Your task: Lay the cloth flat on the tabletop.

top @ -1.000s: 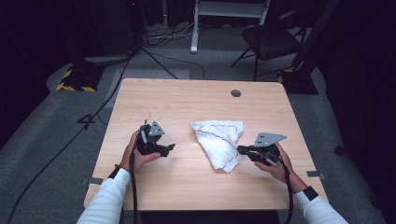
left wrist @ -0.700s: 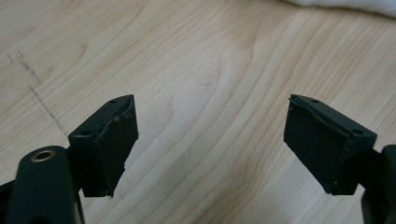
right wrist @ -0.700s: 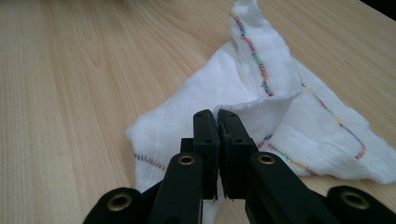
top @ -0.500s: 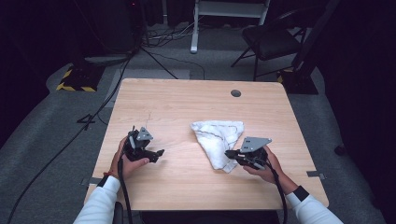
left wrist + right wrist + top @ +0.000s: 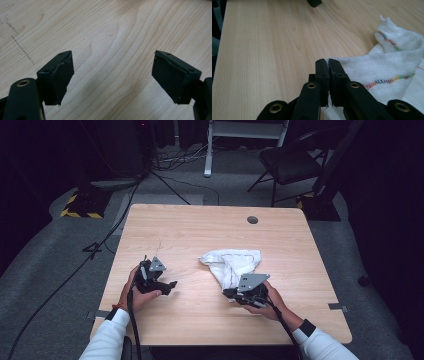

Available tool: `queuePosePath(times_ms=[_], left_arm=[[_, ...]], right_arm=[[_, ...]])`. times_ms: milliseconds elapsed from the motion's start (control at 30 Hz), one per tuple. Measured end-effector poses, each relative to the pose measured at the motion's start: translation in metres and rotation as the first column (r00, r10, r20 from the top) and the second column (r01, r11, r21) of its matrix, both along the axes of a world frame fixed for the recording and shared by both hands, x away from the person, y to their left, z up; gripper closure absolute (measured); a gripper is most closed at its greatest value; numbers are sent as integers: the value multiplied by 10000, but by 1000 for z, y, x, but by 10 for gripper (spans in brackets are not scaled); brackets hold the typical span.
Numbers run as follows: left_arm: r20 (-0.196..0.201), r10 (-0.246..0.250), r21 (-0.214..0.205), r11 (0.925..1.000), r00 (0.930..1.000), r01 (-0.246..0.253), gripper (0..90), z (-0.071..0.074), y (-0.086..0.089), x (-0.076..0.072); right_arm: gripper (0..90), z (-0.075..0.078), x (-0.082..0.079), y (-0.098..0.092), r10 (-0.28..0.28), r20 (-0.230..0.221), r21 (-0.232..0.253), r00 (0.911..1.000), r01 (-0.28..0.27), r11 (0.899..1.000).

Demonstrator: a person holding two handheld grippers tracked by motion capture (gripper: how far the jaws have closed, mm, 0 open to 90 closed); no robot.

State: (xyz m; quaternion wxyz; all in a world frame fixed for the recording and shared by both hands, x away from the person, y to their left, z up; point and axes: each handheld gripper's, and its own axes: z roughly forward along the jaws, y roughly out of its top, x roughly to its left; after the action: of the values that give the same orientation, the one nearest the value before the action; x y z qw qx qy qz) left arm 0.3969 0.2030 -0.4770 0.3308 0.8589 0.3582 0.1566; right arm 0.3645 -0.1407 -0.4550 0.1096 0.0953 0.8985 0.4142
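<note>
A crumpled white cloth with coloured stitching lies right of the middle of the wooden table. My right gripper sits low at the cloth's near corner. Its jaws are shut with the cloth's edge pinched between them. My left gripper is held over bare wood to the left of the cloth, a good way from it. It is open, with nothing between its pads.
A round cable hole sits near the table's far edge. Beyond the table stand a dark chair, a white frame and a yellow-black striped block. Cables trail across the floor. Bare wood lies between the two grippers.
My right gripper has slid left along the near side of the cloth to its near corner. The left hand has barely shifted.
</note>
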Motion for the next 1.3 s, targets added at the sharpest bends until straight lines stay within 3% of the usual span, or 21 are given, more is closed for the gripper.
queuePosePath(times_ms=[400,667,800,933,967,1000,1033,1100,1200,1233,1267,1300], left_arm=[[251,-451,81,9990,9987,449,180,6,-16,-6],[403,-945,123,9955,9947,941,177,9,-36,-10],[471,-1272,167,9918,9908,1265,177,9,-55,-13],[384,-1586,326,9870,9866,1574,180,6,-67,-17],[373,-1680,375,9853,9851,1667,180,6,-70,-17],[366,-1795,420,9831,9831,1779,182,5,-75,-18],[351,-1861,399,9820,9819,1847,182,5,-79,-19],[285,-2117,400,9768,9769,2105,185,5,-91,-19],[161,-2313,273,9726,9727,2309,185,3,-100,-19],[96,-2503,362,9676,9681,2498,186,2,-110,-19],[96,-2503,362,9676,9681,2498,187,2,-110,-19],[98,-2533,346,9669,9673,2529,190,1,-114,-19]], right_arm=[[824,-4,-22,46,919,-104,-76,9957,-920,9957],[713,-6,-31,51,1085,-241,-103,9938,-1088,9940],[683,7,-27,26,714,-170,253,9973,-710,9972],[677,17,-16,-10,-195,-78,518,9998,199,9985],[677,17,-16,-10,-195,-78,518,9998,199,9985],[677,19,-10,-25,-684,-81,571,9976,687,9960],[677,19,-10,-25,-684,-81,571,9976,687,9960],[676,17,1,-42,-1274,-39,514,9918,1274,9905],[669,14,8,-49,-1629,3,328,9866,1628,9861],[659,11,16,-54,-1980,-29,250,9802,1980,9799],[659,11,16,-54,-1980,-29,250,9802,1980,9799],[651,6,25,-56,-2279,-110,195,9736,2281,9735]])
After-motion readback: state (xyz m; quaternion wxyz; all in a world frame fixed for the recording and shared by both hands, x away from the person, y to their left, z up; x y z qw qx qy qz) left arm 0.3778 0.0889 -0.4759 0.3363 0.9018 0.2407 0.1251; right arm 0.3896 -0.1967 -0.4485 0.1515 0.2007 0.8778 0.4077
